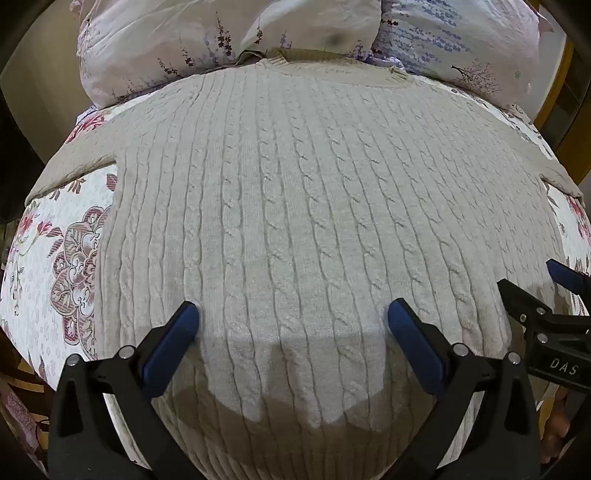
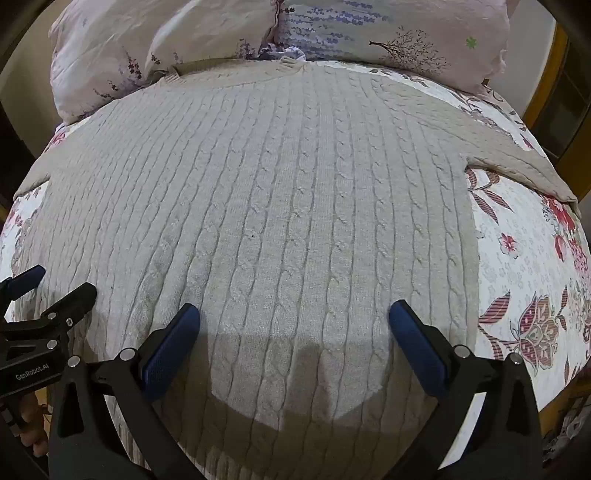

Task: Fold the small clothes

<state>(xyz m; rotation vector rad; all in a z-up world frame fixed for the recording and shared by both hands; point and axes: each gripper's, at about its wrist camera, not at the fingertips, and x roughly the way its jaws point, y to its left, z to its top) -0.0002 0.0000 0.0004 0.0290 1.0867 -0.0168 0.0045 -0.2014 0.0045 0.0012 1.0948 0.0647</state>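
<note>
A cream cable-knit sweater [image 1: 295, 203] lies flat on a floral bedspread, collar at the far end, sleeves spread to both sides. It fills the right wrist view too [image 2: 288, 206]. My left gripper [image 1: 293, 317] is open and empty, hovering over the sweater's near part. My right gripper [image 2: 294, 317] is open and empty over the same area, further right. The right gripper shows at the right edge of the left wrist view [image 1: 532, 291]. The left gripper shows at the left edge of the right wrist view [image 2: 55, 284]. The sweater's hem is hidden below the grippers.
The floral bedspread [image 1: 48, 266] shows on the left and also on the right in the right wrist view [image 2: 524, 288]. Two pale floral pillows [image 1: 221, 40] [image 2: 388, 33] lie just beyond the collar. The bed edges drop off at both sides.
</note>
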